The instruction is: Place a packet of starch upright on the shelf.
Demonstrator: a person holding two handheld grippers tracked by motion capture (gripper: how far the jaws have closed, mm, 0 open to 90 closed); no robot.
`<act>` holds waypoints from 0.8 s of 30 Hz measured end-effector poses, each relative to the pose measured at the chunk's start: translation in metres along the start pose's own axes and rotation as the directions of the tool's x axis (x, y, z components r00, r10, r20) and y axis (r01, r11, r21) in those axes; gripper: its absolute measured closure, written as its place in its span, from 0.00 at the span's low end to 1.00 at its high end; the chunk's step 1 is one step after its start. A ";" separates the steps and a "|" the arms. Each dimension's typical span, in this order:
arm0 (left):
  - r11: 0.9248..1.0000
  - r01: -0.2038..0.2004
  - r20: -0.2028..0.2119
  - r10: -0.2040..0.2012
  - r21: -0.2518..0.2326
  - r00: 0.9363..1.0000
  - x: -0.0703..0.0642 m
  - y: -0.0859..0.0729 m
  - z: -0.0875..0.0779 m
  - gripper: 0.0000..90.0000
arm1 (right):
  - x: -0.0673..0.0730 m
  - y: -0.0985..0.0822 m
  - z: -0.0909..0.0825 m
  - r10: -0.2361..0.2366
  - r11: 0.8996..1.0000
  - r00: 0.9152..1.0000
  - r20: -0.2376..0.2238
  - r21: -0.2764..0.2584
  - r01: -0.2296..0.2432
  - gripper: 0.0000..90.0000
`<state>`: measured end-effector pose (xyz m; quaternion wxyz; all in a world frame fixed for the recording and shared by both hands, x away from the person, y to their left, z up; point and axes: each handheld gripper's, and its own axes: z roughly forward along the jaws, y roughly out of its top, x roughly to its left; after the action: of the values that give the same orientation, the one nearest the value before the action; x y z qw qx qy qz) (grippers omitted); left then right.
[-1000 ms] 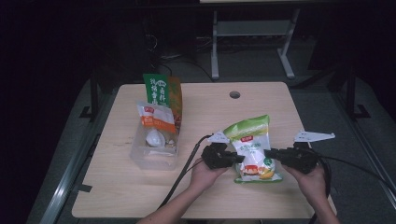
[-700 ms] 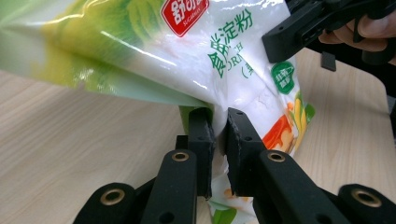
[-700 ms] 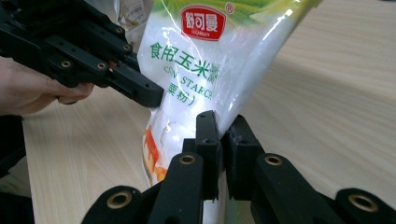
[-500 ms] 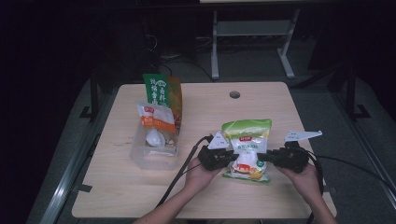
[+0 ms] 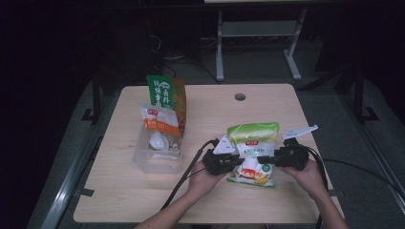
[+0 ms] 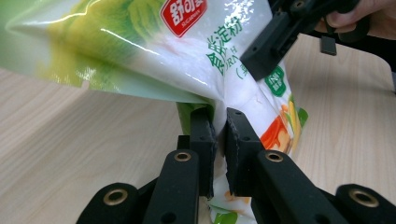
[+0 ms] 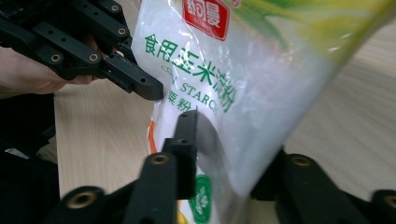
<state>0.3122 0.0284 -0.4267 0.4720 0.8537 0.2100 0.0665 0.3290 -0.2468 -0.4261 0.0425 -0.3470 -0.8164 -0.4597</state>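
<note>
Pinching the starch bag (image 5: pixel 252 151) at its near edge, my left fingers (image 6: pixel 219 140) are nearly shut, with only thin film between them. My right fingers (image 7: pixel 229 154) straddle the bag's opposite side and have just been closing; one finger lies against the front, but the other is behind the film, so I cannot tell whether they truly press. The bag hangs between my two sets of fingers, its bottom seemingly resting on the tabletop (image 5: pixel 286 109). To do this well, I should settle the right grip before lifting and keep both hands level. From above, a clear bin (image 5: pixel 157 155) with more packets sits well beyond my left fingers.
</note>
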 end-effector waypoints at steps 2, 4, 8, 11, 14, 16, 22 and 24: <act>1.000 0.002 -0.001 -0.002 0.004 1.000 0.000 0.000 -0.002 0.91 | 0.000 0.000 -0.001 -0.001 1.000 1.000 0.000 -0.001 0.001 0.85; 1.000 0.002 0.001 -0.002 0.004 1.000 0.000 -0.001 -0.004 0.90 | 0.005 0.001 -0.002 -0.017 1.000 1.000 0.012 0.001 0.017 0.91; 1.000 0.015 0.009 -0.015 -0.004 1.000 -0.001 -0.002 -0.011 0.85 | 0.013 0.002 -0.003 -0.016 1.000 0.999 0.028 -0.004 0.016 0.94; 1.000 0.022 0.005 -0.022 0.002 1.000 0.001 -0.003 -0.020 0.76 | 0.017 0.002 -0.004 -0.022 1.000 0.999 0.037 -0.012 0.022 0.95; 0.999 0.040 0.000 -0.040 -0.006 0.999 0.001 -0.006 -0.027 0.69 | 0.022 0.002 -0.005 -0.037 0.999 0.998 0.054 -0.026 0.038 0.95; 0.999 0.040 -0.002 -0.040 0.002 0.999 0.001 -0.009 -0.032 0.66 | 0.025 0.004 -0.005 -0.044 0.998 0.997 0.060 -0.032 0.046 0.95; 1.000 0.028 -0.011 -0.028 0.013 1.000 0.000 -0.017 -0.046 0.59 | 0.033 0.010 -0.004 -0.066 0.997 0.995 0.078 -0.042 0.070 0.96; 1.000 0.024 -0.010 -0.024 0.014 1.000 0.000 -0.020 -0.050 0.58 | 0.035 0.013 -0.004 -0.072 0.996 0.994 0.084 -0.046 0.076 0.96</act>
<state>0.2906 0.0766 -0.4158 0.4655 0.8541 0.2232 0.0634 0.3088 -0.2269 -0.4011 -0.0166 -0.3359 -0.8182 -0.4663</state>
